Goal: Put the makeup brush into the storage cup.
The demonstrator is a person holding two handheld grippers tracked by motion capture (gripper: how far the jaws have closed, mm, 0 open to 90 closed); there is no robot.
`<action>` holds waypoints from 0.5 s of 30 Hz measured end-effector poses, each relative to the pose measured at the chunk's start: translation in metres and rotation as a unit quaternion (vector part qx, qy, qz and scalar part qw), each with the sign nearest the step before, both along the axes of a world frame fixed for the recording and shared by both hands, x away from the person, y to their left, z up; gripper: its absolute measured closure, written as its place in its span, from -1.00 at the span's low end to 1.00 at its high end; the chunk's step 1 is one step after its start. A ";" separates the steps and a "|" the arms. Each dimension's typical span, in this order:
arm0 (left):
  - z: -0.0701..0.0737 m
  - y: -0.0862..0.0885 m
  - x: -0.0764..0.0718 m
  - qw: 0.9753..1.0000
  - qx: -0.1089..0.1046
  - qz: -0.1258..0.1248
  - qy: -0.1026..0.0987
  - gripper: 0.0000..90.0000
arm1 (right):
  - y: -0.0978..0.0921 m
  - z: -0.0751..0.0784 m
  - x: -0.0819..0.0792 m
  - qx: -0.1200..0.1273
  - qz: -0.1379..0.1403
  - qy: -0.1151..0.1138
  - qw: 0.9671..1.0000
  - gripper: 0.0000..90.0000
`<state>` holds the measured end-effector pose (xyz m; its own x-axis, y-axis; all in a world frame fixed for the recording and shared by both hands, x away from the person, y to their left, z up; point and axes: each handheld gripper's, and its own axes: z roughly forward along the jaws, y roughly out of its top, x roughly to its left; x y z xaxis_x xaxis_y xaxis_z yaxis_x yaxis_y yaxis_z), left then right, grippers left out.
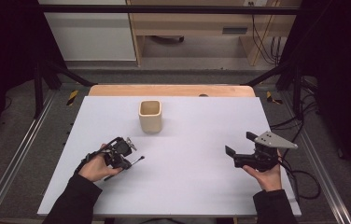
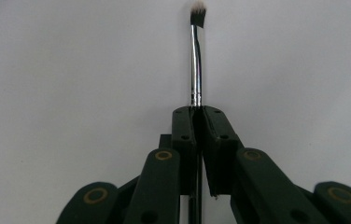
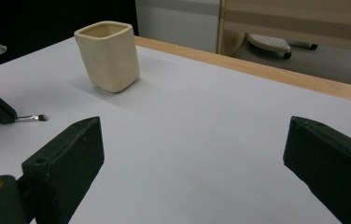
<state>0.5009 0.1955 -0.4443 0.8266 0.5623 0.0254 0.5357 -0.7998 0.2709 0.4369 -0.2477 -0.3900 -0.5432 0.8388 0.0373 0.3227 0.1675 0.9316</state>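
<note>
Brush [image 2: 196,60] clamped in left gripper [image 2: 199,112]

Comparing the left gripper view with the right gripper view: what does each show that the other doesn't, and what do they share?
Left gripper view alone: the left gripper from behind, jaws closed on the small makeup brush, with its chrome ferrule and pale bristle tip close up.

Right gripper view alone: the right gripper with jaws wide apart and nothing between them, the cream square cup standing upright, the table's wooden edge, and the room beyond.

Both: the brush, the left gripper and the white table surface.
</note>
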 end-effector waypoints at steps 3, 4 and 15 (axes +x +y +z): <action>0.000 0.000 0.000 1.000 -0.002 0.000 -0.002 0.86 | 0.000 0.000 0.000 -0.001 0.000 0.003 1.000 -0.88; 0.000 0.000 0.000 1.000 -0.002 0.000 -0.002 0.86 | 0.000 0.000 0.000 -0.001 0.000 0.003 1.000 -0.88; 0.006 0.005 -0.006 1.000 -0.023 0.001 -0.021 0.86 | 0.000 0.000 0.000 -0.001 -0.001 0.000 1.000 -0.88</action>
<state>0.4953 0.2007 -0.4383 0.8244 0.5650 0.0349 0.5241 -0.7851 0.3300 0.4368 -0.2477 -0.3901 -0.5410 0.8403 0.0359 0.3235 0.1685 0.9311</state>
